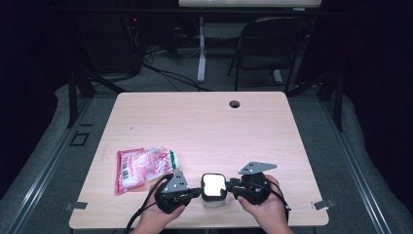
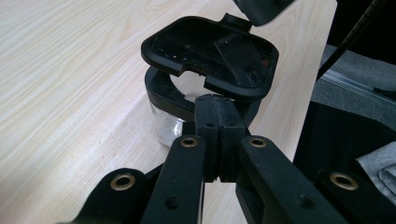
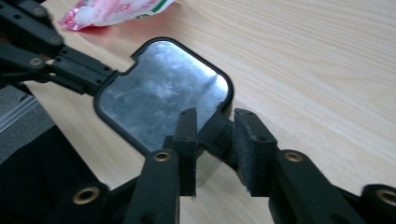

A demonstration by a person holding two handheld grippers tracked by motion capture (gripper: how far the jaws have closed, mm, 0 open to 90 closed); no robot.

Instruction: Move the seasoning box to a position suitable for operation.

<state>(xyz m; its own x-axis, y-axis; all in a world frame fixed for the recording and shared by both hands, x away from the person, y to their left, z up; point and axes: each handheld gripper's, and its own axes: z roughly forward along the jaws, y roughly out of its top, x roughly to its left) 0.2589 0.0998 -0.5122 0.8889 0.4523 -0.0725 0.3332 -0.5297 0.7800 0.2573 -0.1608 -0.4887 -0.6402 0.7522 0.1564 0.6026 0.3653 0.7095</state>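
Glass and black plastic make up the small jar point(image 1: 213, 194) standing near the table's point(image 1: 204, 117) front edge, between the two grippers, with a red-and-white snack packet point(image 1: 143, 167) lying just to its left and a little farther back. From the left gripper view, the left gripper point(image 2: 219, 122) is clamped on the black collar at the jar's rim, jaws drawn tight together, steadying it. The right gripper point(image 3: 215, 133) has its jaws set on either side of the tab on the hinged lid point(image 3: 161, 93) (whether the pads actually pinch it or just bracket it I cannot tell). That lid is already tilted up off the collar, so the step in hand looks like opening the jar. Next move, as I judge it: keep the left hold firm and swing the lid back on its hinge without tipping the jar
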